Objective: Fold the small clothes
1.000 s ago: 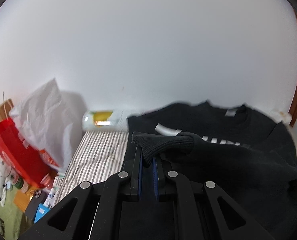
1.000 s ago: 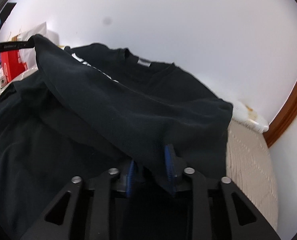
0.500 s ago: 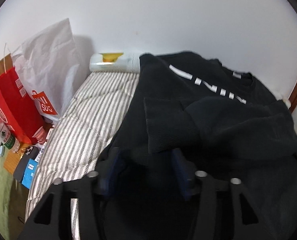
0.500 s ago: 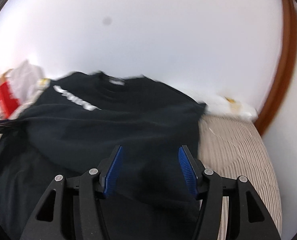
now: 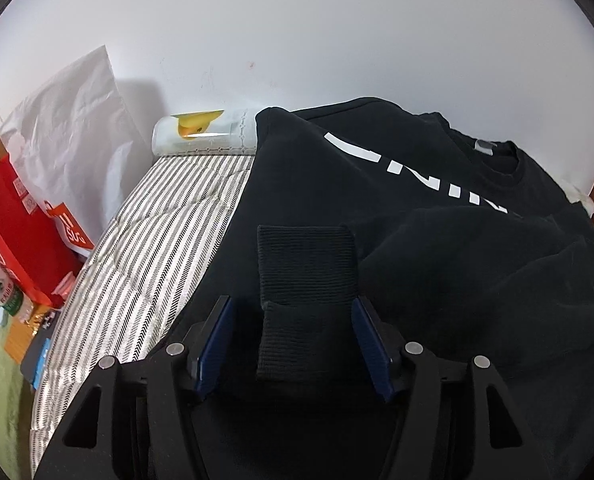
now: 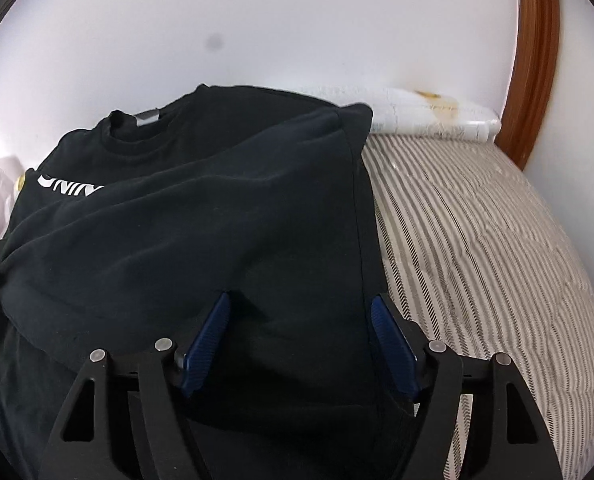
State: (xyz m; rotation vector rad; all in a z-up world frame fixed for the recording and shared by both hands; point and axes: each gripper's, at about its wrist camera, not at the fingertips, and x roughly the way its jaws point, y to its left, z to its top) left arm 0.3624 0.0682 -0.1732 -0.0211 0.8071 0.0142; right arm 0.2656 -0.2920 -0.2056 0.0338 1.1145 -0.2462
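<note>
I see the black sweatshirt (image 5: 437, 240) lying on the striped bedcover (image 5: 157, 248), its neckline toward the white wall and its white lettering (image 5: 417, 176) partly covered by a sleeve folded across the chest. The left gripper (image 5: 293, 340) hangs just above the ribbed cuff (image 5: 307, 280) of that sleeve — its 2 blue pads (image 5: 213, 344) stand apart on either side of the cuff, and neither pad presses on the fabric. Its jaws have just been opening, with the cuff lying loose between them.

From the right wrist view, the right gripper (image 6: 301, 344) hovers over the other side of the sweatshirt, near the garment's edge where the bedcover begins. Its pads (image 6: 205, 344) are also spread wide and have just been opening; black cloth lies beneath and between them, though I cannot quite tell whether the fingertips touch it.

Beyond the garment, a white roll with a yellow print (image 5: 205, 132) lies against the wall at the head of the bed. Left of the bed stand a red paper bag (image 5: 13, 232) and a white paper bag (image 5: 73, 128), leaning together. A brown wooden frame (image 6: 537, 60) curves up at the far right.
</note>
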